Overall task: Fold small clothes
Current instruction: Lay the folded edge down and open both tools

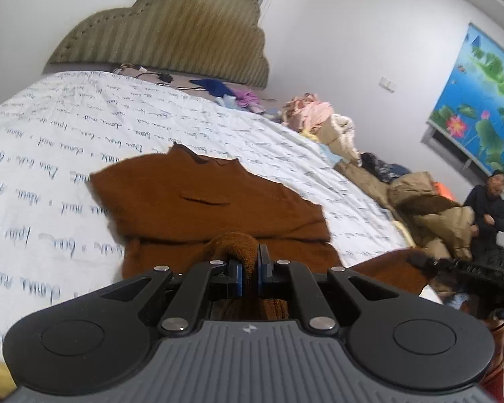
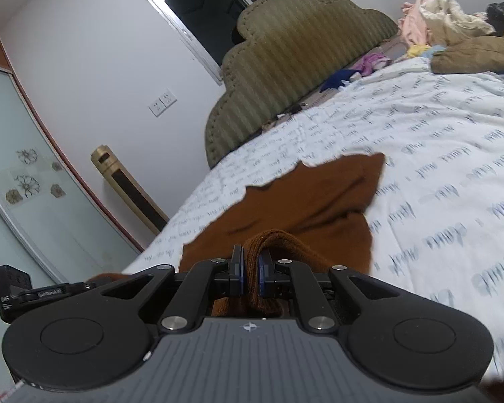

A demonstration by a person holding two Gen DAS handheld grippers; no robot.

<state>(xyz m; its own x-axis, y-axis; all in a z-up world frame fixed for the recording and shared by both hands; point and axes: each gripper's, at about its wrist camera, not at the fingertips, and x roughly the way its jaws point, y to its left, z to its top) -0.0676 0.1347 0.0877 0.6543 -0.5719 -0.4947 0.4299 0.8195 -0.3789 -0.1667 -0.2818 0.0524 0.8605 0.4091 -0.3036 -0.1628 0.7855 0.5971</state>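
— What have the two grippers got hold of?

— The same brown garment; the left gripper has its fingers clenched on a bunched fold of the near hem, and the right gripper pinches another fold of it the same way; the far part of the cloth lies on the bed, on the white sheet with handwriting print.

— Can you see the whole garment?

— No; the near edge drops behind each gripper's body, and I cannot tell how the cloth runs between the two grips; the far edge looks jagged, with a dark slit midway.

— Anything else about?

— A padded olive headboard; a heap of clothes along the far side of the bed, too jumbled to sort out; a person sits low near the lotus wall picture, partly cut off by the pile.
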